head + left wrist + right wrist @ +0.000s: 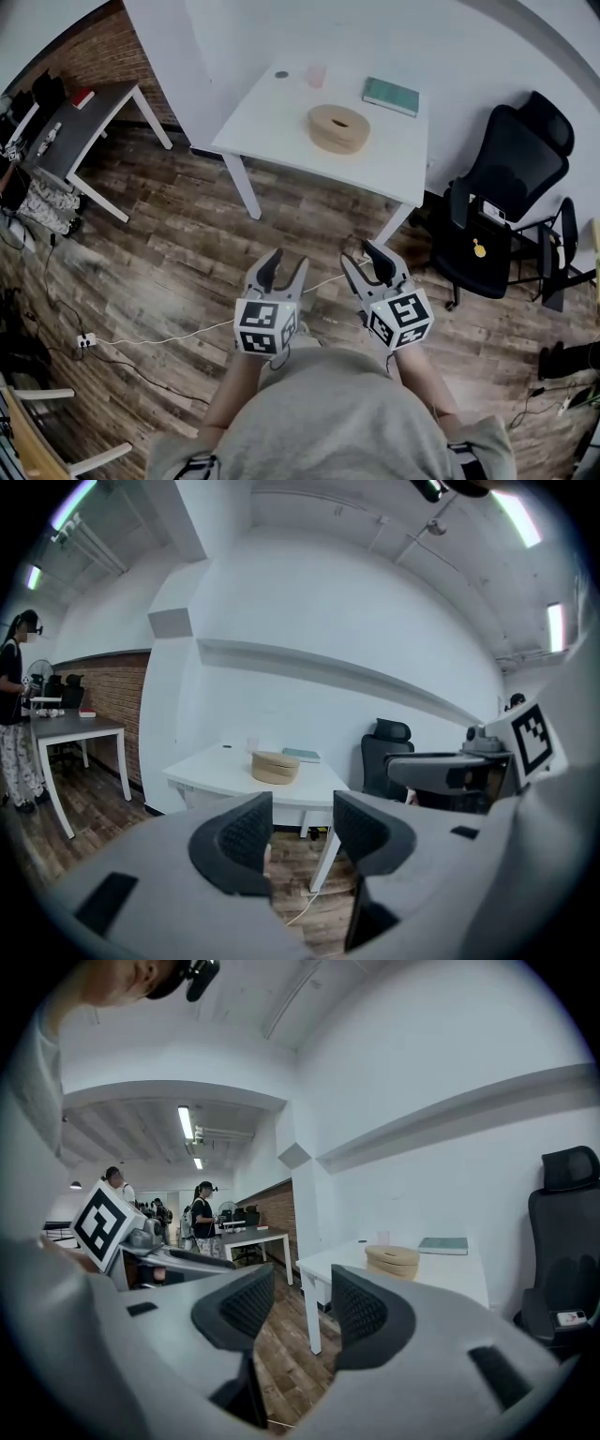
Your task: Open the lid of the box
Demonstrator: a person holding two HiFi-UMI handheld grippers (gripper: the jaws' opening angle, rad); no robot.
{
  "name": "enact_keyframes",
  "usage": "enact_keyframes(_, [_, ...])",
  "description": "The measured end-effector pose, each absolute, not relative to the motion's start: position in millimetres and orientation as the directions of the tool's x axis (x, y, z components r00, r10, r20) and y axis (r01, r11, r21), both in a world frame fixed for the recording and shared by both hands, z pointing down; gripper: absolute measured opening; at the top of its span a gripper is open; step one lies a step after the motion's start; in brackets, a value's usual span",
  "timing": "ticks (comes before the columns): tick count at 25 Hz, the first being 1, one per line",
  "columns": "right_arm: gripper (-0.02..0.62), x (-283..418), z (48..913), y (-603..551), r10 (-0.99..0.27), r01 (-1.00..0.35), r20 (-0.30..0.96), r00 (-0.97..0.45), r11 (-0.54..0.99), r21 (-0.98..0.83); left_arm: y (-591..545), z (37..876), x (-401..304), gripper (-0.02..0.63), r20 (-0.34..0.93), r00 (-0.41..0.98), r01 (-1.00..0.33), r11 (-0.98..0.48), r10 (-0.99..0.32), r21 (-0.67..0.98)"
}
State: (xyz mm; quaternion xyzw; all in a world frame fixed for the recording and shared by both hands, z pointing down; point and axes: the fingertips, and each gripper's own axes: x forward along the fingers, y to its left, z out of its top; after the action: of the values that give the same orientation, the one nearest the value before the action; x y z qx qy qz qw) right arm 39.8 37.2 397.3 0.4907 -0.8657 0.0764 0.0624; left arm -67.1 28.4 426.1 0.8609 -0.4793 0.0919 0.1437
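Observation:
A round, tan wooden box with its lid on sits on the white table, far ahead of both grippers. It also shows small in the left gripper view as the box and in the right gripper view as the box. My left gripper and right gripper are held side by side over the wooden floor, well short of the table. Both stand open with nothing between their jaws.
On the table lie a green book, a pale pink cup and a small dark disc. A black office chair stands right of the table, a grey desk to the left. A white cable crosses the floor. People stand in the background.

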Motion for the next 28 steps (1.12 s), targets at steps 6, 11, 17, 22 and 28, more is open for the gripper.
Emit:
enact_keyframes(6, [0.195, 29.2, 400.1, -6.3, -0.862, -0.880, 0.179, -0.475, 0.471, -0.067, -16.6, 427.1, -79.0, 0.195, 0.292, 0.556, -0.831, -0.532, -0.778, 0.163])
enact_keyframes(11, [0.204, 19.7, 404.5, -34.0, -0.873, -0.892, 0.185, -0.452, 0.447, -0.070, -47.0, 430.9, -90.5, 0.196, 0.295, 0.572, -0.819, -0.548, -0.765, 0.168])
enact_keyframes(17, [0.213, 20.0, 411.4, -59.2, -0.885, -0.906, 0.196, -0.422, 0.417, -0.068, -74.8, 439.6, -95.5, 0.206, 0.302, 0.590, -0.806, -0.565, -0.748, 0.175])
enact_keyframes(22, [0.218, 22.1, 416.3, -77.8, -0.884, -0.909, 0.212, -0.416, 0.412, -0.065, -97.3, 442.9, -97.6, 0.206, 0.304, 0.585, -0.810, -0.558, -0.752, 0.180])
enact_keyframes(28, [0.228, 26.5, 420.8, -114.3, -0.884, -0.908, 0.212, -0.417, 0.414, -0.060, -130.5, 445.6, -93.4, 0.213, 0.300, 0.585, -0.810, -0.557, -0.753, 0.180])
